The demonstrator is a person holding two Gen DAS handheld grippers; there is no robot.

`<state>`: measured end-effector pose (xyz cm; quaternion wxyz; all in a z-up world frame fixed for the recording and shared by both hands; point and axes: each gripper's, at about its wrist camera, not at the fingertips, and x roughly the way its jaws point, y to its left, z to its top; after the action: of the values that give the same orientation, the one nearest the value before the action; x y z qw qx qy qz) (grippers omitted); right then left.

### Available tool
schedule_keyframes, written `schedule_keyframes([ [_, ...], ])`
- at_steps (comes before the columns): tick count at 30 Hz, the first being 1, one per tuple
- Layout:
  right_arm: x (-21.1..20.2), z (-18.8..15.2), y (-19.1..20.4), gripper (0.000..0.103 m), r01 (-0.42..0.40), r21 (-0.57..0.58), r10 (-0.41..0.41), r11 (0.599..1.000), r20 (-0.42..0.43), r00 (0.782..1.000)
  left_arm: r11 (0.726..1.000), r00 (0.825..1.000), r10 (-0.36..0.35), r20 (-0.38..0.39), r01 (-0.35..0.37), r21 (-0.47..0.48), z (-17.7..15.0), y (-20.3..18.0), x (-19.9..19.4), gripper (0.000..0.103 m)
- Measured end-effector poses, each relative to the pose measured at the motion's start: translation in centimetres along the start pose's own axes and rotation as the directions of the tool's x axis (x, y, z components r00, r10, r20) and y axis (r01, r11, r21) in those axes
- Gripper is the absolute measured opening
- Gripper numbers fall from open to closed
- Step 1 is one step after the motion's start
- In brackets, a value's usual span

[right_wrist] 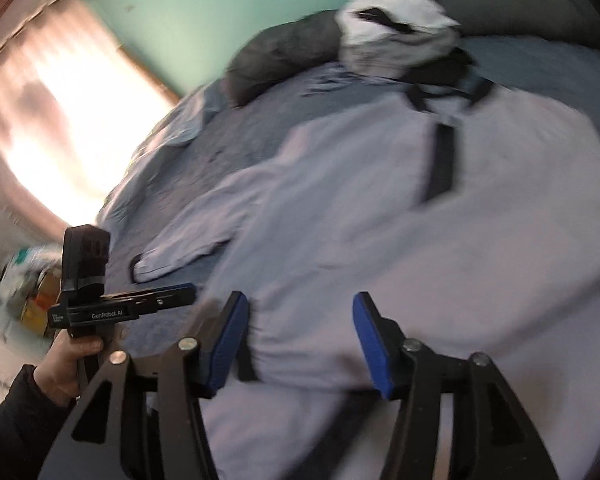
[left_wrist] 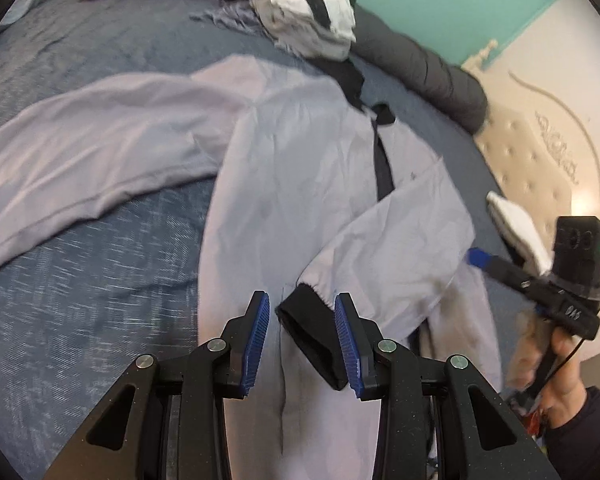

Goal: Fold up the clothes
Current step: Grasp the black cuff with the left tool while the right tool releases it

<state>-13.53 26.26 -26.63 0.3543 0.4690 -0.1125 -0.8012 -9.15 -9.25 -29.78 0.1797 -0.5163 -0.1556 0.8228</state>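
My left gripper (left_wrist: 302,340) hangs with its jaws apart around the black cuff (left_wrist: 314,344), pads not pressing. My right gripper (right_wrist: 300,340) is spread wide, empty, above the pale lilac jacket (right_wrist: 380,220) lying on the blue bedspread (left_wrist: 80,260).

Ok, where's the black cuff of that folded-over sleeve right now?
In the left wrist view, the black ribbed cuff lies on the pale grey jacket, between the left gripper's open blue fingers.

A home bedroom is shown: a bed covered by a blue bedspread (left_wrist: 100,264), a tufted cream headboard (left_wrist: 540,152), dark pillows (left_wrist: 420,56), a turquoise wall (right_wrist: 204,12) and a curtained window (right_wrist: 60,108).
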Motion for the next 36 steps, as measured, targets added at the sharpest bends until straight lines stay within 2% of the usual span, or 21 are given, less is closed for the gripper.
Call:
schedule_keyframes([
  [5,-2.1,-1.5,-4.0,0.057,0.096,0.029,-0.096,0.995,-0.015,0.995,0.999,0.999,0.031,-0.039,-0.030,0.020,-0.3,-0.4,2.8,0.037],
  [12,-3.5,-2.3,-6.7,0.057,0.123,0.032,-0.122,0.992,-0.023,0.992,0.998,0.997,0.037,-0.070,-0.033,0.053,-0.5,-1.3,5.2,0.047],
  [22,-5.2,-2.5,-8.9,0.057,0.136,0.058,-0.136,0.989,-0.008,0.991,0.999,0.996,0.026,-0.089,-0.022,0.049,-0.6,-0.9,5.8,0.046],
  [23,-5.4,-2.5,-9.2,0.057,0.139,0.064,-0.139,0.988,-0.005,0.990,0.998,0.996,0.027,-0.090,-0.022,0.063,-0.6,-1.1,5.8,0.045],
  [24,-5.6,-2.5,-9.5,0.057,0.142,0.070,-0.142,0.987,-0.003,0.990,0.997,0.995,0.028,-0.092,-0.021,0.077,-0.7,-1.4,5.7,0.038],
  [25,-5.8,-2.5,-9.7,0.057,0.145,0.076,-0.145,0.987,0.000,0.989,0.996,0.995,0.029,-0.093,-0.021,0.085,-0.7,-1.5,5.6,0.026],
  [27,-6.3,-2.5,-10.2,0.057,0.155,0.089,-0.156,0.984,0.005,0.988,0.996,0.996,0.025,-0.087,-0.017,0.086,-0.7,-1.5,5.1,0.014],
  [31,-7.4,-2.3,-11.3,0.057,0.181,0.102,-0.184,0.978,0.016,0.983,0.995,0.996,0.009,-0.087,-0.001,0.099,-0.8,-1.7,4.3,0.007],
  [36,-9.3,-2.2,-13.3,0.057,0.240,0.111,-0.244,0.964,0.027,0.969,0.992,0.997,0.004,-0.075,0.005,0.127,-0.7,-2.2,3.1,0.007],
])
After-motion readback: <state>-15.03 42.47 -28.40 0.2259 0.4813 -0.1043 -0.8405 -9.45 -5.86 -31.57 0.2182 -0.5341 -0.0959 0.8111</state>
